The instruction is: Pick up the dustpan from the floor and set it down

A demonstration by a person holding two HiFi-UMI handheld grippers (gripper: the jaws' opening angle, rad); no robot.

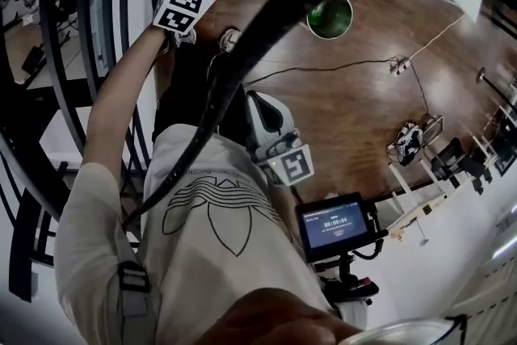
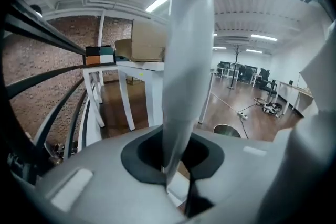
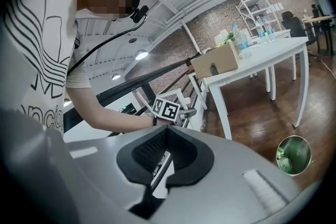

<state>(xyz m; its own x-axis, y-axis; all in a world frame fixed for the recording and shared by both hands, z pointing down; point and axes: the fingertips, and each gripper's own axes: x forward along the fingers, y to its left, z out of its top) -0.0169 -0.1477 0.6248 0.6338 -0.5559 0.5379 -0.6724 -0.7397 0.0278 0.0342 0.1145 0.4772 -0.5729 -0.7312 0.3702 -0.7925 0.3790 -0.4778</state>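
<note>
Jaws of the left gripper are clamped on the long, pale grey-white plastic handle of the dustpan, which rises straight up out of the dark pads and fills the middle of the left gripper view. The dustpan is off the floor, held up at arm's reach. In the head view the person's bare left arm stretches out towards the curved dark metal railing, with the gripper's marker cube at its end and white parts of the dustpan just beyond it.

The right gripper hangs close to the person's hip, beside the white t-shirt with a black line graphic. Its jaws are drawn together with only a thin slit between the pads, and nothing sits in them.

A white table stands near the railing with a brown cardboard box on top, in front of a red brick wall. A round green bin rests on the brown wooden floor, well apart from both grippers. A thick black cable crosses the head view, and a small dark screen shows near the right gripper.
</note>
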